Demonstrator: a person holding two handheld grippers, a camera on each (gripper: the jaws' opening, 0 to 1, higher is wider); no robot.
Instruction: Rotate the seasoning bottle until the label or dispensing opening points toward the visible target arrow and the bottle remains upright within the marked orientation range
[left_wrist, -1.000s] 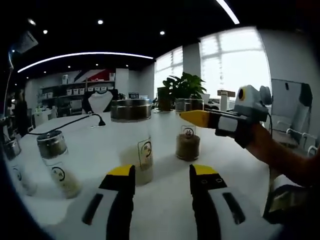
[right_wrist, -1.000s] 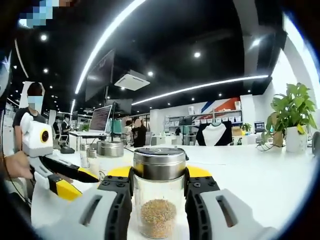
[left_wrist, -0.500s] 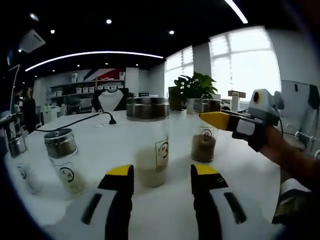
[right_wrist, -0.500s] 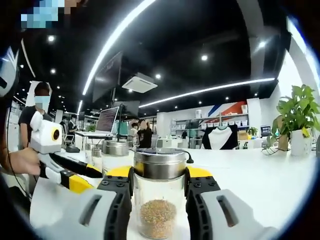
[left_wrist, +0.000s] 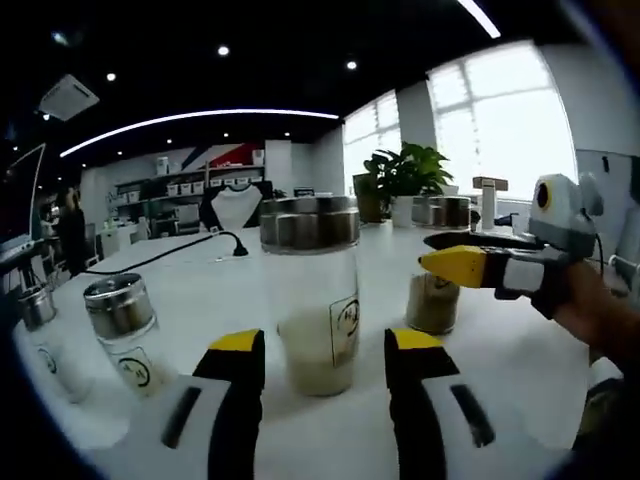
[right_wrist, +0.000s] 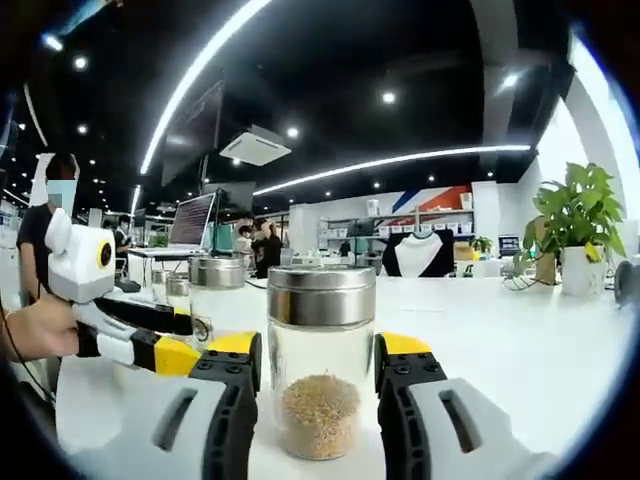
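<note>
A glass seasoning bottle with brown grains and a steel lid stands upright on the white table. My right gripper is shut on it, one jaw on each side just under the lid. From the left gripper view this bottle is partly hidden behind the right gripper, which enters from the right. A taller bottle of pale seasoning stands just beyond the tips of my left gripper, which is open. The left gripper also enters the right gripper view from the left.
Two more steel-lidded bottles stand at the left of the table. A black cable runs across the far side. A potted plant and another jar stand at the back. People stand in the background.
The left gripper's camera has moved closer to the pale bottle, which now looms larger between its jaws. The right gripper's view has swung a little, with the brown bottle still held.
</note>
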